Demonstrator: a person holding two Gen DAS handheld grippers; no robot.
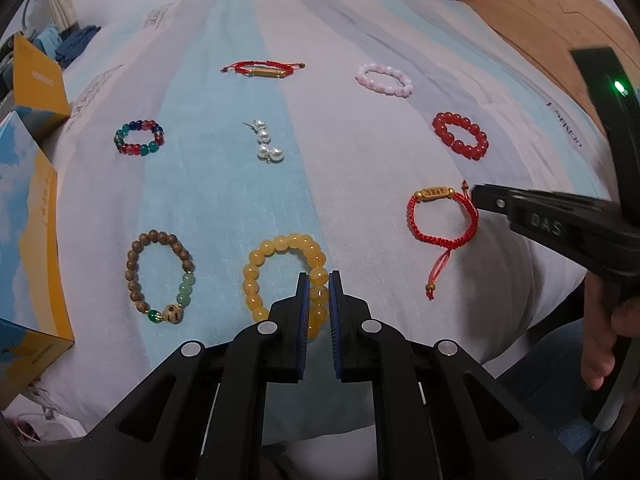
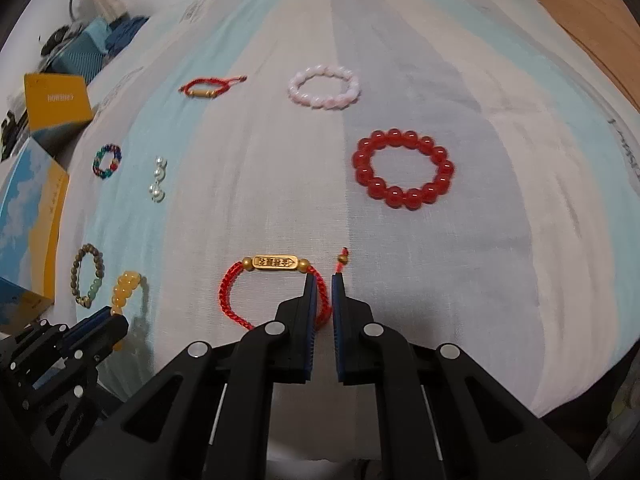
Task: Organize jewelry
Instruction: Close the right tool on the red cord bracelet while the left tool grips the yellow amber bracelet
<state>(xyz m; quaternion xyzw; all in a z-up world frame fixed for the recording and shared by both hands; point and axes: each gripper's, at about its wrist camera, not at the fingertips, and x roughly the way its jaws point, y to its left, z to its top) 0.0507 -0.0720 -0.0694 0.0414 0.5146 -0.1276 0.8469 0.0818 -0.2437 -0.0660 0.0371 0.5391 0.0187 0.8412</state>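
Straddling one side of the yellow bead bracelet [image 1: 285, 280], the left gripper [image 1: 318, 280] has its jaws nearly closed, with a bead sitting between the blue pads; it looks like a pinch, though whether the pads press firmly I cannot tell. The right gripper [image 2: 322, 280] likewise stands with its jaws narrowly apart over the right-hand strand of the red cord bracelet [image 2: 276, 288], the cord lying in the gap beside the left pad, likely for lifting or nudging it into line. Left of the left jaws lies the wooden bead bracelet [image 1: 160, 276]; ahead of them sit the pearl earrings [image 1: 266, 142] and the multicoloured bead ring [image 1: 140, 138]. Ahead of the right jaws rest the red bead bracelet [image 2: 404, 168] and the pink bead bracelet [image 2: 324, 87], with another red cord bracelet [image 2: 208, 87] farther left. All lie spaced in rows on the striped bedsheet [image 2: 480, 240], seemingly so each piece stays separate.
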